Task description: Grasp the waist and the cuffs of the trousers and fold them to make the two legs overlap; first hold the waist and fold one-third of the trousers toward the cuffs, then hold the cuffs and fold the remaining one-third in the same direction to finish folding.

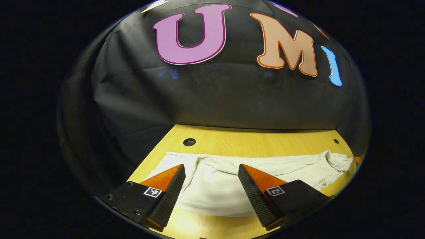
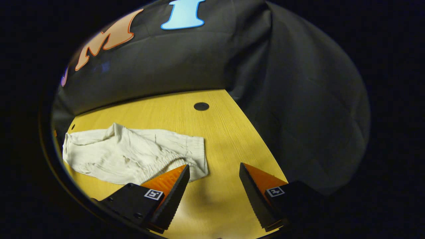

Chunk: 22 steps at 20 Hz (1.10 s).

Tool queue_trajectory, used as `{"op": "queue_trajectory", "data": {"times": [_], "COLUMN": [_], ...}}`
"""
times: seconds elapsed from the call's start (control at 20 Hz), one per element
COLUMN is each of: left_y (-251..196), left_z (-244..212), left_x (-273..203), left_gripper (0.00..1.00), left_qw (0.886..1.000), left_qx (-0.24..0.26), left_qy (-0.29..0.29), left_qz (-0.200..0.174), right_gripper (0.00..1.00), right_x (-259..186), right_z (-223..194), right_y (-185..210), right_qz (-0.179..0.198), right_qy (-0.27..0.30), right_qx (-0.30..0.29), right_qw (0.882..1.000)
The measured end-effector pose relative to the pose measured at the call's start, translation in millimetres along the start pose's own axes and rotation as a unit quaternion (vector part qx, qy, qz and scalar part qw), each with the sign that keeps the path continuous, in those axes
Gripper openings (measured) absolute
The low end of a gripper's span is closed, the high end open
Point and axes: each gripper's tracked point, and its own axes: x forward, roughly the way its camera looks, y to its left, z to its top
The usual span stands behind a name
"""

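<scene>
The left gripper (image 1: 211,170) hangs above the table (image 1: 245,141) with its jaws spread wide and nothing between them; the pale trousers (image 1: 212,192) lie flat on the wood right under and ahead of it, and cloth shows through the gap between its two fingers (image 1: 174,191). From this gripper the trousers run off to the right in a long band, ending in a crumpled bunch at the far right near the table's edge, while their left end sits just beyond the left finger. A round hole (image 1: 189,142) in the table lies ahead and a little left of the gripper, past the cloth, and a smaller one (image 1: 336,141) lies far ahead to the right. The right gripper (image 2: 214,169) is also wide apart and holds nothing (bare wood shows between its fingers (image 2: 172,194)). In the right gripper view the trousers (image 2: 132,154) lie ahead and to the left, wrinkled, with a gathered elastic band at the near end; that end reaches just to the tip of this gripper's left finger, though whether it touches cannot be told. The table (image 2: 225,139) stretches ahead to the black cloth wall (image 2: 298,99), with a dark round hole (image 2: 201,106) straight ahead, well beyond the fingertips.
</scene>
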Motion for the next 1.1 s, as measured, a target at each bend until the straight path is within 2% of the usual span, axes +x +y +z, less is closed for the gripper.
{"op": "queue_trajectory", "data": {"times": [0.05, 0.15, 0.2, 0.3, 0.35, 0.4, 0.55, 0.6, 0.65, 0.7, 0.8, 0.85, 0.9, 1.0, 1.05, 1.1], "left_y": [-1.1, -2.0, -3.0, -7.3, -9.6, -11.9, -19.7, -23.0, -25.6, -27.5, -31.0, -32.7, -34.7, -37.0, -37.7, -37.8], "left_z": [0.0, -2.3, -5.2, -7.9, -7.7, -9.0, -7.1, -4.7, -1.4, -0.4, 1.6, 3.3, 2.2, 0.5, -1.0, -2.9], "left_x": [-3.7, -9.6, -12.1, -17.4, -20.4, -22.9, -34.4, -38.2, -43.6, -46.7, -54.1, -57.9, -59.2, -60.9, -61.8, -62.3], "left_gripper": [0.97, 0.98, 0.98, 0.98, 0.98, 0.98, 0.98, 0.97, 0.97, 0.97, 0.97, 0.97, 0.97, 0.97, 0.97, 0.97], "left_qw": [1.000, 1.000, 1.000, 1.000, 1.000, 1.000, 1.000, 1.000, 1.000, 1.000, 1.000, 1.000, 1.000, 1.000, 1.000, 1.000], "left_qx": [-0.002, 0.000, 0.002, 0.005, 0.007, 0.008, 0.000, -0.004, -0.005, -0.005, -0.003, -0.004, -0.006, -0.012, -0.016, -0.019], "left_qy": [0.000, 0.001, 0.004, 0.008, 0.008, 0.008, 0.007, 0.002, -0.004, -0.007, -0.011, -0.013, -0.013, -0.013, -0.013, -0.012], "left_qz": [0.002, 0.006, 0.009, 0.010, 0.011, 0.012, 0.013, 0.012, 0.012, 0.012, 0.011, 0.011, 0.010, 0.009, 0.008, 0.008], "right_gripper": [0.92, 0.93, 0.97, 0.93, 0.97, 0.93, 0.93, 0.89, 0.94, 0.91, 0.63, 0.58, 0.37, 0.33, 0.25, 0.25], "right_x": [3.2, 8.3, 11.3, 17.6, 20.2, 18.0, 16.8, 19.3, 21.2, 22.0, 25.9, 27.5, 27.1, 25.7, 24.6, 22.0], "right_z": [-7.6, -16.9, -20.1, -20.7, -21.6, -21.4, -15.8, -15.5, -14.9, -13.8, -14.5, -14.3, -12.9, -10.0, -8.4, -7.3], "right_y": [-0.2, 4.2, 9.3, 22.8, 28.0, 29.2, 40.3, 42.7, 45.6, 49.7, 48.4, 46.6, 47.6, 49.9, 49.4, 48.6], "right_qz": [0.004, 0.019, 0.030, 0.058, 0.067, 0.073, 0.105, 0.115, 0.123, 0.132, 0.134, 0.135, 0.139, 0.145, 0.143, 0.142], "right_qy": [0.009, 0.021, 0.025, 0.028, 0.030, 0.031, 0.037, 0.039, 0.039, 0.042, 0.039, 0.037, 0.039, 0.035, 0.029, 0.021], "right_qx": [0.001, 0.014, 0.027, 0.059, 0.073, 0.084, 0.128, 0.141, 0.153, 0.163, 0.170, 0.174, 0.181, 0.189, 0.182, 0.174], "right_qw": [1.000, 1.000, 0.999, 0.996, 0.995, 0.993, 0.985, 0.983, 0.980, 0.977, 0.976, 0.975, 0.973, 0.971, 0.972, 0.974]}}
